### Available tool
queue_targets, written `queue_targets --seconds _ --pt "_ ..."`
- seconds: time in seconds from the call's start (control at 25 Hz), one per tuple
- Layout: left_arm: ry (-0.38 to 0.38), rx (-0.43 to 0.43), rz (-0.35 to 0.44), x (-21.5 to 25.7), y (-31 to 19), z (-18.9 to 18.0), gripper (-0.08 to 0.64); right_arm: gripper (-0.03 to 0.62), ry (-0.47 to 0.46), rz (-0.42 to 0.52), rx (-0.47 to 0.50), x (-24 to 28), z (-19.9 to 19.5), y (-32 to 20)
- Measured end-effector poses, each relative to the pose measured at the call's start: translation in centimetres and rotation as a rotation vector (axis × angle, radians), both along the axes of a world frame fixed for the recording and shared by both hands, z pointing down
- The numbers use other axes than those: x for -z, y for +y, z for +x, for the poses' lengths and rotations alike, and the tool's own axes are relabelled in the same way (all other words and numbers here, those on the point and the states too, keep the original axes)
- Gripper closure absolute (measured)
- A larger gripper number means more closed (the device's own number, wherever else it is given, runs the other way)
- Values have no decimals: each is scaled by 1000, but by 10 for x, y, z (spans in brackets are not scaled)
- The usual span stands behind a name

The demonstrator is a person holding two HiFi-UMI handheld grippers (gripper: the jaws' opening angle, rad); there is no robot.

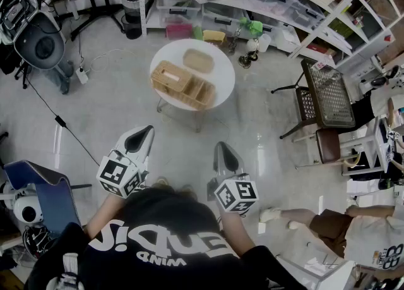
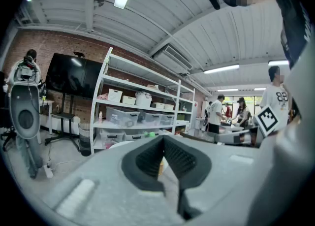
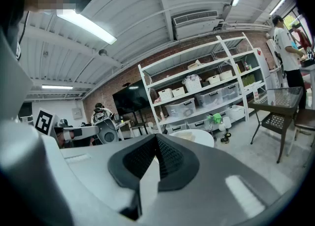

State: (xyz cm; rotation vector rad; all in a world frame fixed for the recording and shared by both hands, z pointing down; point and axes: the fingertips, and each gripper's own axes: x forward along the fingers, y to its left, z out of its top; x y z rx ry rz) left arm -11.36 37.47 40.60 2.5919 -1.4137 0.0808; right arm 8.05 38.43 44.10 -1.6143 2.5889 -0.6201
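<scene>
Ahead, a round white table stood on glossy floor before shelves; left tool and right tool were closed, empty.

black t-shirt, white lettering

Open floor runs from your left gripper and right gripper to the round white table, so you can pass straight ahead. On the table, wicker baskets fill the near-left half and a flat tray lies behind them. The right rim is bare.
Left: a black cable crosses the floor, and a blue chair stands close beside you.
Right: a dark mesh chair and a seated person's legs narrow the way.
Shelving closes off the space behind the table.
</scene>
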Motion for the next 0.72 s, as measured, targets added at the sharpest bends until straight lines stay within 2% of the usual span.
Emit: queue_targets --seconds 0.48,0.72 --pt "11 -37 24 -14 -34 -32 558 594 1 8 -90 -13 -19 -21" --pt "18 -33 36 -12 -64 -46 560 594 -7 11 -129 -13 -16 -53"
